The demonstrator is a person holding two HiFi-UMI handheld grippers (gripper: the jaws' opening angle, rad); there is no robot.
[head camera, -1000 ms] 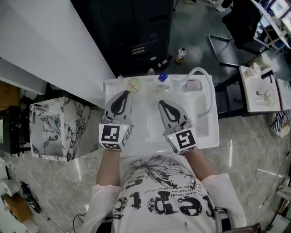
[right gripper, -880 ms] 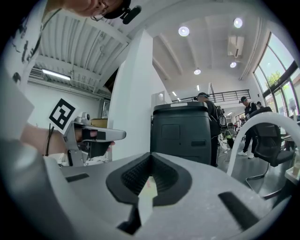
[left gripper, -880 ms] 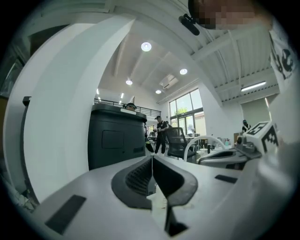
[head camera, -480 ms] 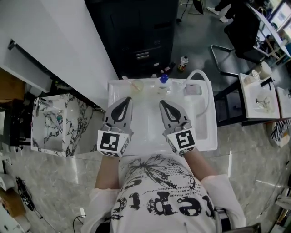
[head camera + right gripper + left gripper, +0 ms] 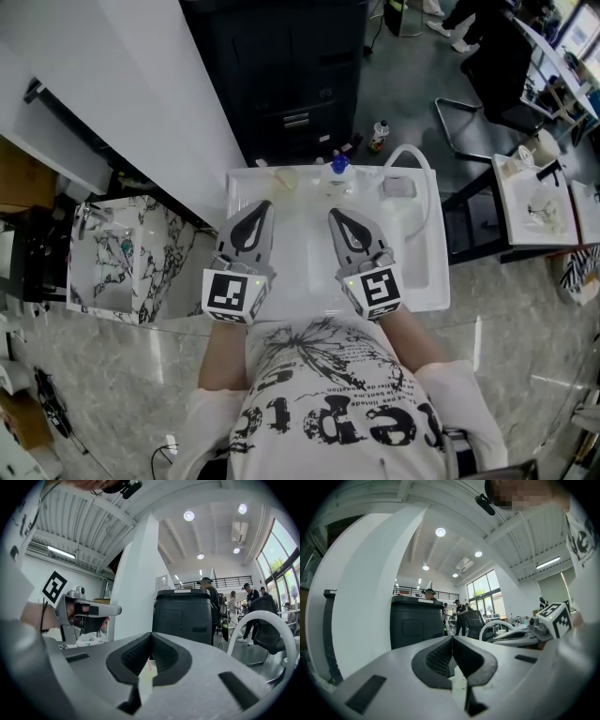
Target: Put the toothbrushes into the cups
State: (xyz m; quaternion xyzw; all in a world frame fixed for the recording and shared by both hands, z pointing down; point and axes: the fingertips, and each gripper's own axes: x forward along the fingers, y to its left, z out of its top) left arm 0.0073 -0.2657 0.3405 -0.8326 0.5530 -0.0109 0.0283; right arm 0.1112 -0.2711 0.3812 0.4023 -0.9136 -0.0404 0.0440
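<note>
In the head view both grippers hover level over a white sink top [image 5: 424, 274]. My left gripper [image 5: 260, 204] and my right gripper [image 5: 335, 214] lie side by side, tips toward the far edge. Each has its jaws closed together with nothing between the pads, as the left gripper view [image 5: 452, 640] and the right gripper view [image 5: 151, 638] show. A clear cup [image 5: 286, 178] stands at the far edge, just beyond the left tip. No toothbrush can be made out; it is too small to tell what the cup holds.
A blue-capped bottle [image 5: 338, 166], a small white dish [image 5: 397, 187] and a curved white hose [image 5: 413, 154] sit along the far edge. A dark cabinet [image 5: 300, 84] stands behind the sink, a marbled unit [image 5: 112, 262] to the left, and people stand in the distance.
The left gripper has drawn back a little toward the person. The right gripper has hardly moved. Both stay closed and empty.
</note>
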